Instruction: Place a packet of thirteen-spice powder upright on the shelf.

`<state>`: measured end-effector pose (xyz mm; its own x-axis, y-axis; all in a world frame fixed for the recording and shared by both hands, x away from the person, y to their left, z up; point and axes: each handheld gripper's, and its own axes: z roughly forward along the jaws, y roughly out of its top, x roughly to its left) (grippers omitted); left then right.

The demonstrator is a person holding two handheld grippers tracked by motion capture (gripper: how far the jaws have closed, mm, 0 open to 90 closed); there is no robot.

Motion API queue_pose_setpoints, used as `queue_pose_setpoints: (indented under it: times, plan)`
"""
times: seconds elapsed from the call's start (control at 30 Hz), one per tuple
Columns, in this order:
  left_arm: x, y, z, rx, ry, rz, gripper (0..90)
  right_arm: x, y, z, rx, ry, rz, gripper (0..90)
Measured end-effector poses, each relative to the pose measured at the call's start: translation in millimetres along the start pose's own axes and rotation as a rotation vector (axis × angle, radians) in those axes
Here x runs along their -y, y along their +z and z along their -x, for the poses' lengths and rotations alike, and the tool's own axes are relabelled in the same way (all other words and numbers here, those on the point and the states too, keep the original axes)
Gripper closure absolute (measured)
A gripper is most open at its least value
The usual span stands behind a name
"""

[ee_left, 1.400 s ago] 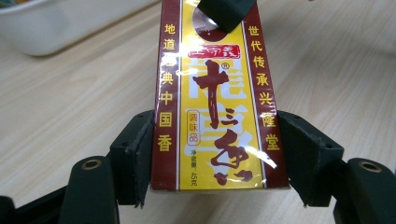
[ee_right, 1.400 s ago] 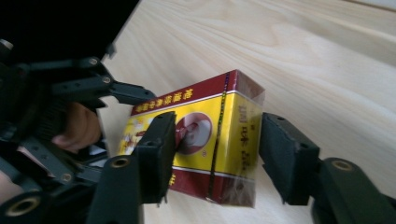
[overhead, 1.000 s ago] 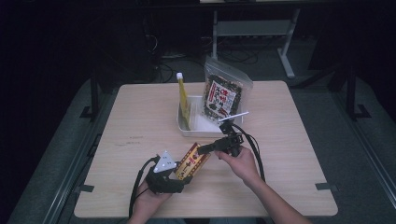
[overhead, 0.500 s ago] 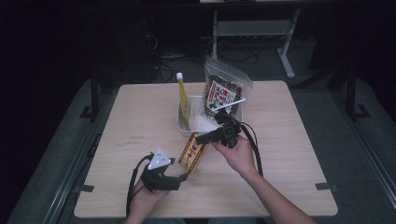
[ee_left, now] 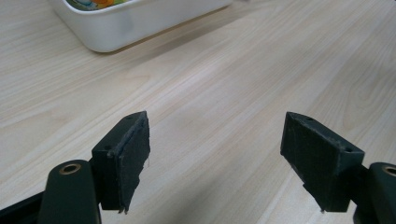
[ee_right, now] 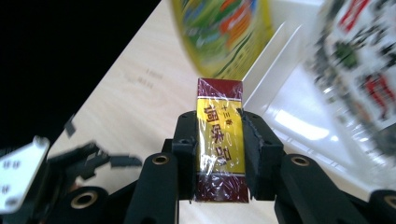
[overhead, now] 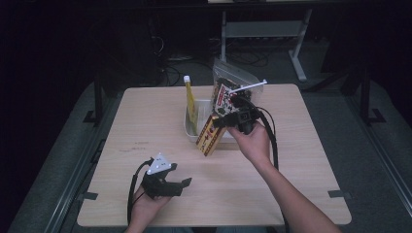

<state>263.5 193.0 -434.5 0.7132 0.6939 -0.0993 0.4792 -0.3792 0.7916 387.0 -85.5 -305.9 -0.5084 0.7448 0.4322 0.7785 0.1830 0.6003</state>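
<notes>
We read the labels first. The packet clamped in our right gripper is dark red with a yellow panel and red Chinese characters under clear film; the first reads 调, the rest we cannot make out with certainty. In the high view this packet hangs tilted above the table, its upper end at the right gripper, just in front of the white tray. The jaws press on both long edges of the packet.

The tray holds two things. A tall yellow pouch with a white cap stands upright at its left end; its print is green and orange, too blurred in the right gripper view to read. A clear zip bag with a red, white and black printed sheet inside leans at the right end; that writing is too small for us to tell.

Our left gripper sits near the table's front edge, well apart from the packet. Its jaws have just been opening and stand wide with nothing between the pads, bare wood beneath and the tray's wall beyond.
</notes>
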Motion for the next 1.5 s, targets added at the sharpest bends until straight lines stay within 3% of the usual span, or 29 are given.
queue_pose_setpoints:
  times: [0.2, 0.63, 0.93, 1.3, 1.43, 1.5]
  plan:
    - [0.9, -0.9, -1.9, -0.001, -0.004, 0.000, 23.4, -22.3, 6.2, 0.7, 0.079, 0.025, 0.043, 68.3]
    - [2.3, -3.9, -6.1, 0.001, -0.015, 0.006, 23.5, -56.9, 37.5, 2.1, 0.199, 0.114, 0.116, 68.3]
    - [2.3, -3.4, -6.0, 0.007, -0.019, 0.007, 23.6, -63.6, 53.9, 7.9, 0.239, 0.231, 0.179, 68.3]
    - [3.1, -5.3, -9.0, 0.011, -0.030, 0.009, 24.0, -52.9, 71.7, 12.4, 0.297, 0.276, 0.209, 67.7]
    - [3.0, -5.7, -8.5, 0.013, -0.031, 0.010, 24.1, -50.2, 73.0, 3.7, 0.326, 0.240, 0.216, 65.8]
    - [2.7, -6.4, -8.2, 0.012, -0.027, 0.011, 24.2, -48.3, 72.1, 1.2, 0.314, 0.234, 0.221, 64.3]
